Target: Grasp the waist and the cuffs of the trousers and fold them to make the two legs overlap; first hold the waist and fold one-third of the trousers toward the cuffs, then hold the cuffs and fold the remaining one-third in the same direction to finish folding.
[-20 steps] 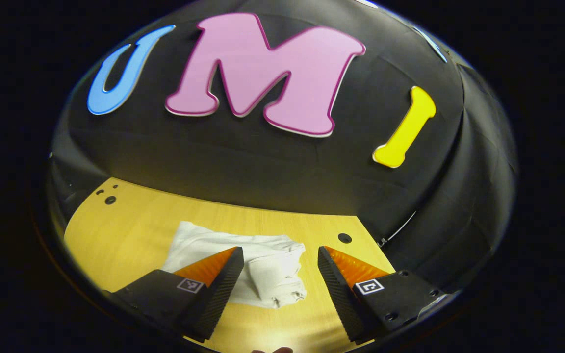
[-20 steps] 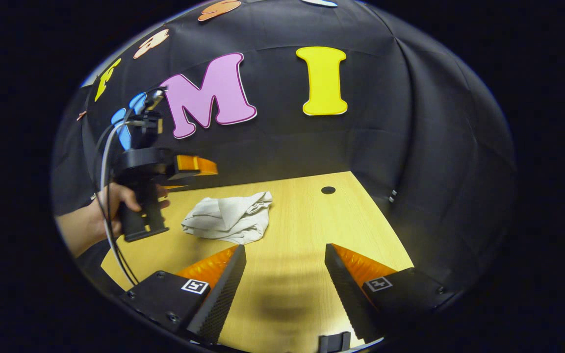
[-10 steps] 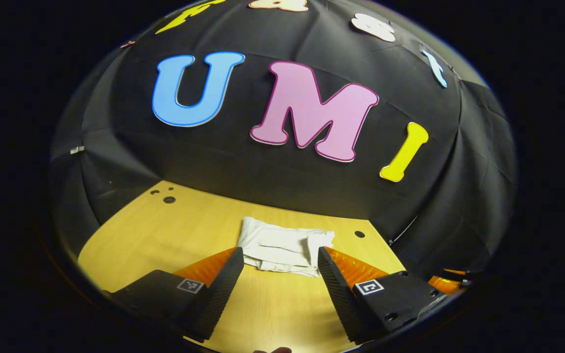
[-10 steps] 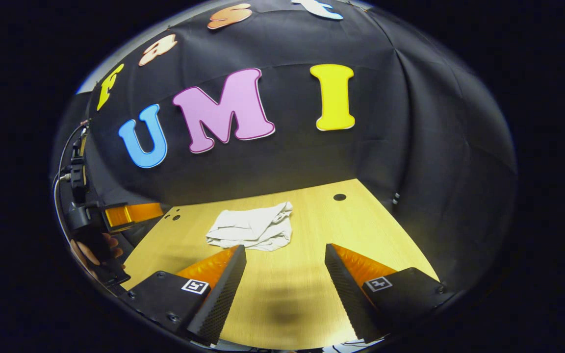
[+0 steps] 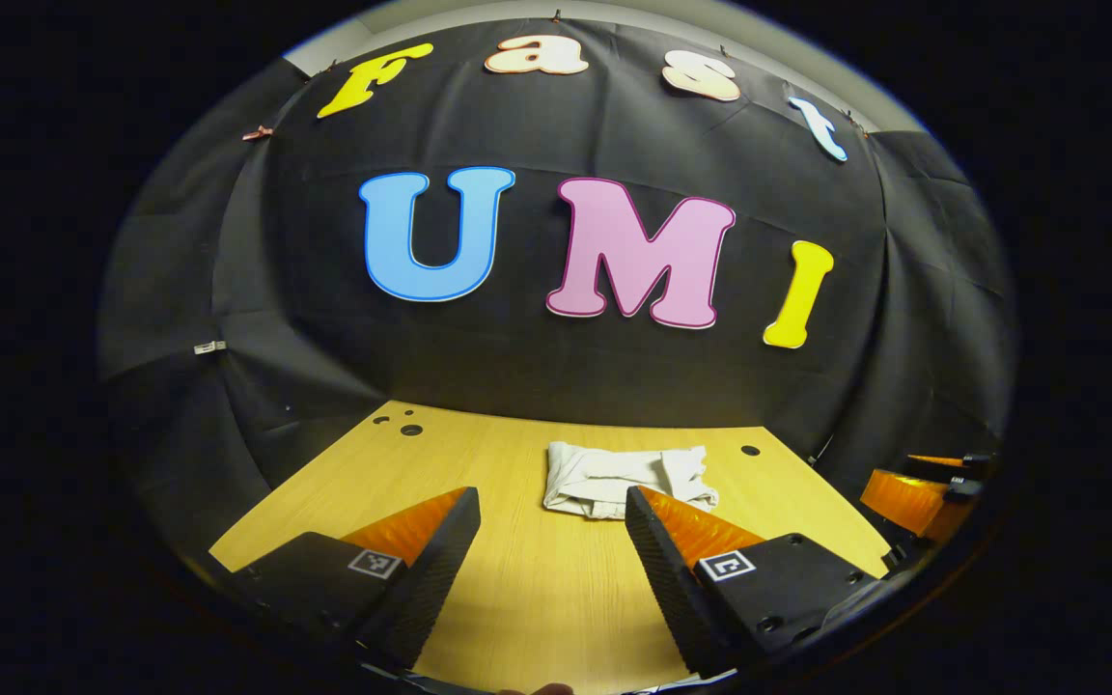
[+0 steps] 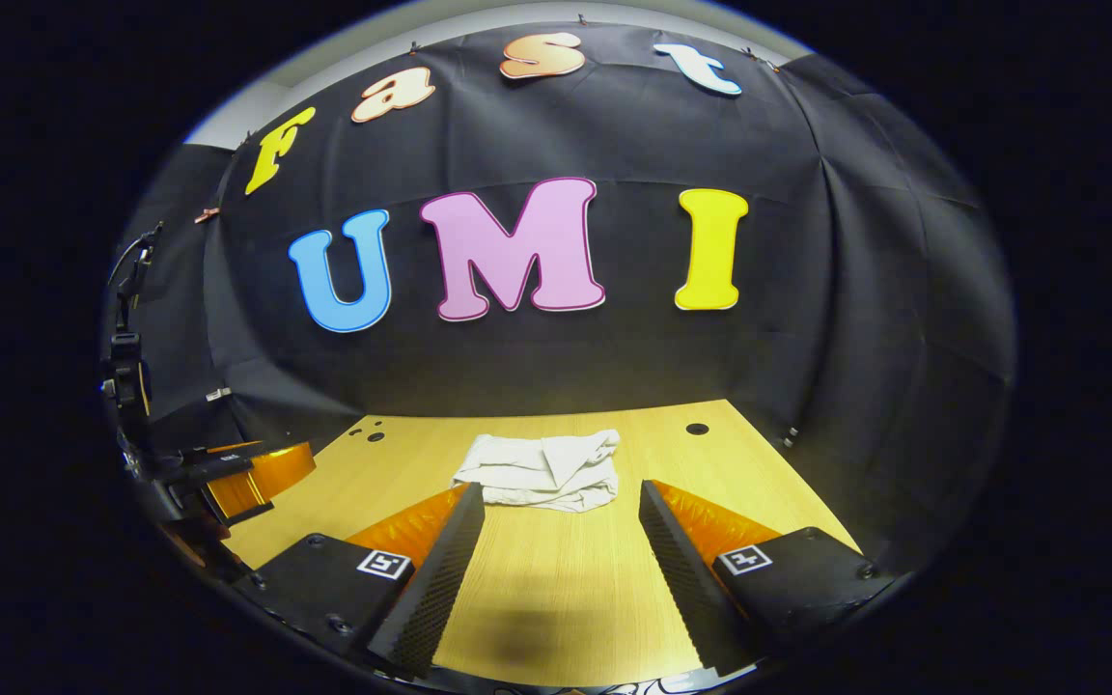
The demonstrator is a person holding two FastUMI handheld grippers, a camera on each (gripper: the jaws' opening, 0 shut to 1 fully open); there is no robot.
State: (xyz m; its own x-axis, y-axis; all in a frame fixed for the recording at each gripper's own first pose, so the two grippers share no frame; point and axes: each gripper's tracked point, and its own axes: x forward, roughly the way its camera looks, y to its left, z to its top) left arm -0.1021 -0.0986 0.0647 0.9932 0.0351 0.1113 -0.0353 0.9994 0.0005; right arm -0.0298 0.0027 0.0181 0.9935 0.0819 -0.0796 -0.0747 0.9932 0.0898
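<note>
Our left gripper (image 5: 552, 507) has its jaws spread wide with nothing between them, hanging above the pale wooden table (image 5: 344, 478), and our right gripper (image 6: 562, 502) is the same: jaws wide, empty, clear of the wood. Just beyond the tips of both pairs of jaws, toward the black cloth wall, lies the small bundle of off-white fabric trousers (image 5: 625, 477), resting flat on the table and apart from either gripper; in the right gripper view the same trousers (image 6: 544, 469) sit ahead of and between the jaws. The bundle is compact and roughly rectangular, with layered edges on the near side and a rumpled lump toward one end, so we judge the folds in thirds to be already laid and the task at or near its end; we cannot tell waist from cuffs in this stack. If we count the step in hand as finishing and letting go, doing it well means keeping the jaws wide and lifted so no fingertip catches a loose edge and drags a layer open. Should the top layer want tidying, we would come in low from the near edge, pinch only that layer and lay it square over the rest. At the far side of each view we glimpse the other gripper off to the edge of the table. We see no containers on the table, only a few small dark holes in the wood (image 5: 410, 430) beyond the trousers.
</note>
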